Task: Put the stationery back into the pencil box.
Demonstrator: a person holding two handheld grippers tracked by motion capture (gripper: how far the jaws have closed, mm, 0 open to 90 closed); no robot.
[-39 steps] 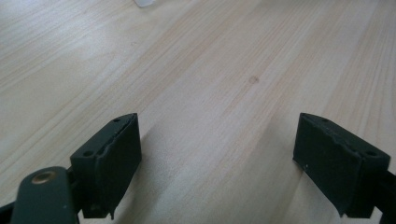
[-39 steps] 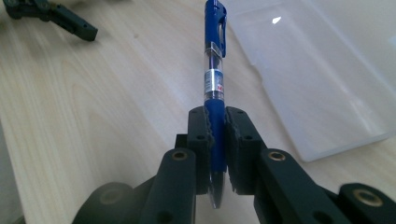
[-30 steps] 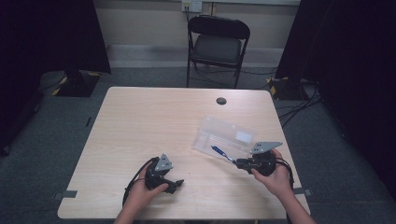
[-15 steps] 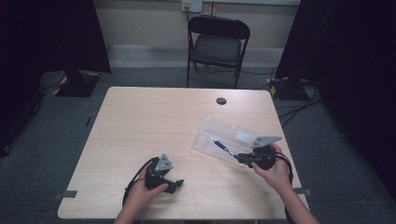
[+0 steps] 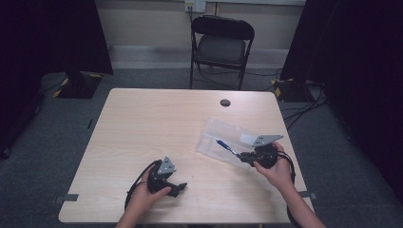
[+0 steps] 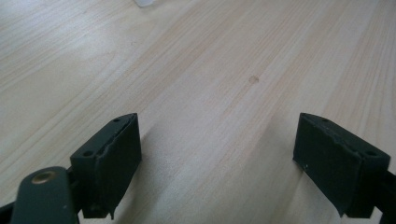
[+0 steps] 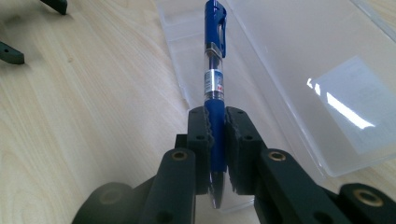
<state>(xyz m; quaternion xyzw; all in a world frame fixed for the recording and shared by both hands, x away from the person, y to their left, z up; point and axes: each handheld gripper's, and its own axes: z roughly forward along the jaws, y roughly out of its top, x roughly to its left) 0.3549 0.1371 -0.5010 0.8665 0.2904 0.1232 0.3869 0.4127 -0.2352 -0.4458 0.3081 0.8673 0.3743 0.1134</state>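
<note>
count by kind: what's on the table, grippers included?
Blue pen: 1
Clear plastic case: 1
Grippers: 2, left gripper and right gripper
Total: 4

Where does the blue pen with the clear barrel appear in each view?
High view: the blue pen with a clear barrel sits right of centre, over the clear plastic case, held by the right gripper.
Left gripper view: not in it.
Right gripper view: centre, upright pen clamped between the jaws.
Shared landmark: the light wood table.
</note>
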